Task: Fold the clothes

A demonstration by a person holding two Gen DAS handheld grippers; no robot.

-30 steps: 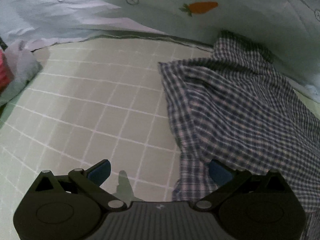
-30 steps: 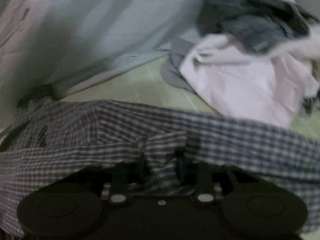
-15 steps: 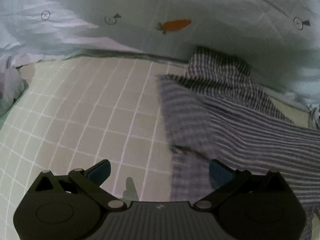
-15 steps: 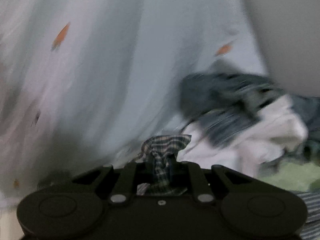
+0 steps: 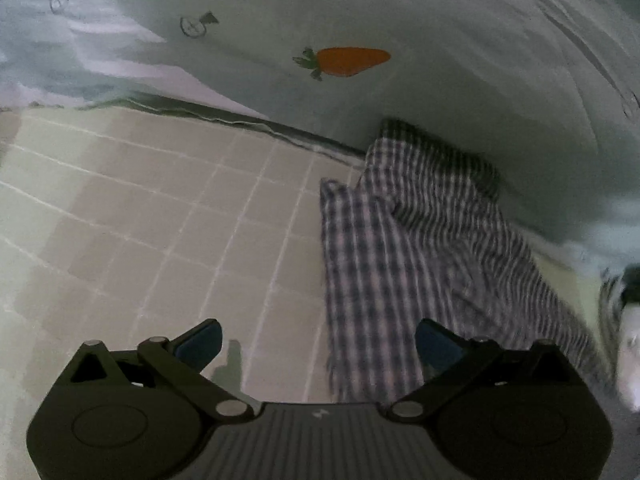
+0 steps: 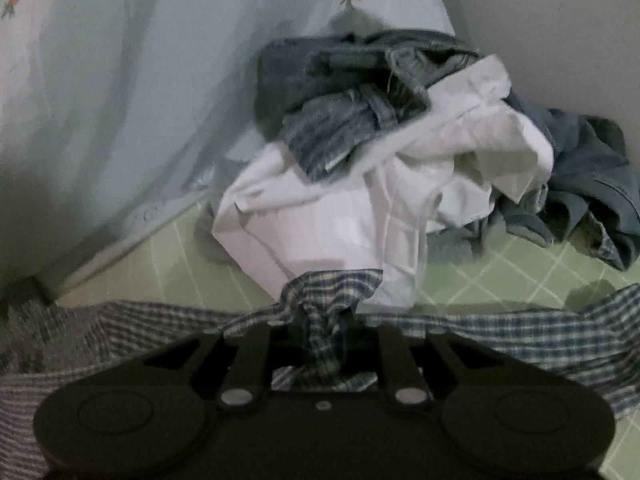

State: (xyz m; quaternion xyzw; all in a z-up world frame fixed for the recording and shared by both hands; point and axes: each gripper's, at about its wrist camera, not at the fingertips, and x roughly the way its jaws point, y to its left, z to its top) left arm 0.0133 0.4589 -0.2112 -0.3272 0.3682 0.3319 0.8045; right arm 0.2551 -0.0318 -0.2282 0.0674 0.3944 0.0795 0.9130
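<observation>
One checked shirt [image 6: 500, 332] rumpled; right tongs [image 6: 324, 332] clamp bunched fold, left tongs [image 5: 318, 340] just narrowing, empty.

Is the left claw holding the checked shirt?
No, the left claw is wide open, with the checked shirt lying loose between its fingers.

The shirt [image 5: 420, 248] lies on the sheet [image 5: 160, 208], to the right in the left wrist view, its far end against the quilt [image 5: 440, 20] behind it. The left gripper [image 5: 318, 340] hangs over the shirt's left edge. In the right wrist view, a shirt fold sits in the right gripper [image 6: 324, 320]. The pile [image 6: 380, 152] lies beyond it on the sheet, with the quilt to the pile's left.
</observation>
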